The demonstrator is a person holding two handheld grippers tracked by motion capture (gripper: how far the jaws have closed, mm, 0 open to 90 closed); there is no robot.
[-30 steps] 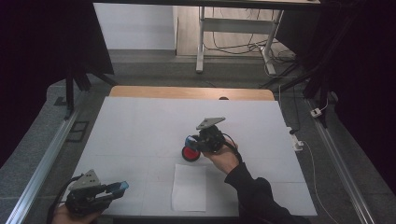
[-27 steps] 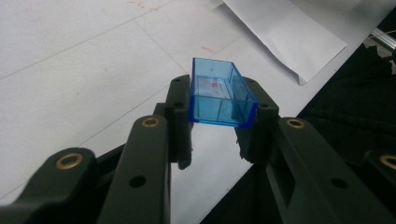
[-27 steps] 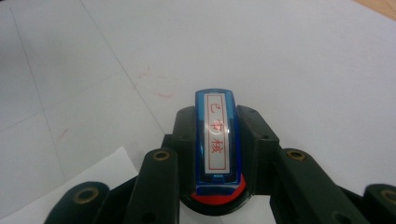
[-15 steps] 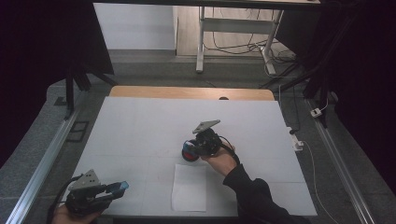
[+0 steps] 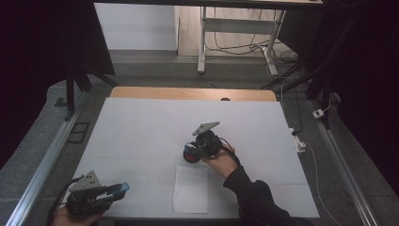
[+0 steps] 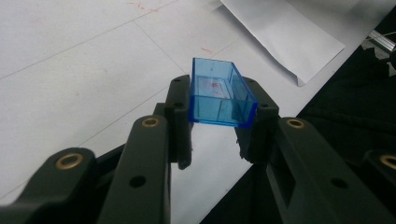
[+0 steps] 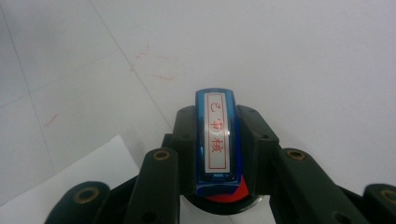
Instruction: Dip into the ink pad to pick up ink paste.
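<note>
1. Right gripper first: I see it near the middle of the table, held from the near side by the person's right hand, its grey plate on top. Its jaws are clamped on a blue stamp. In the right gripper view the stamp stands between the black jaws, its white label with red characters facing the camera, and a red and black round base shows under it.

2. Left gripper sits at the near left corner of the table, in the person's left hand, well apart from the other one. Its jaws are clamped on a clear blue cap, an open-ended box shape held by its two long sides. In the high view the cap shows as a small blue piece at the gripper's right tip.

3. My largest item is the table itself, covered by a white sheet with faint seams and a few red marks.

4. Next in size, a sheet of paper lies flat near the front edge, just near of the right gripper and to the right of the left one.

5. Smallest are the stamp and cap, each off the table surface in its own gripper.
</note>
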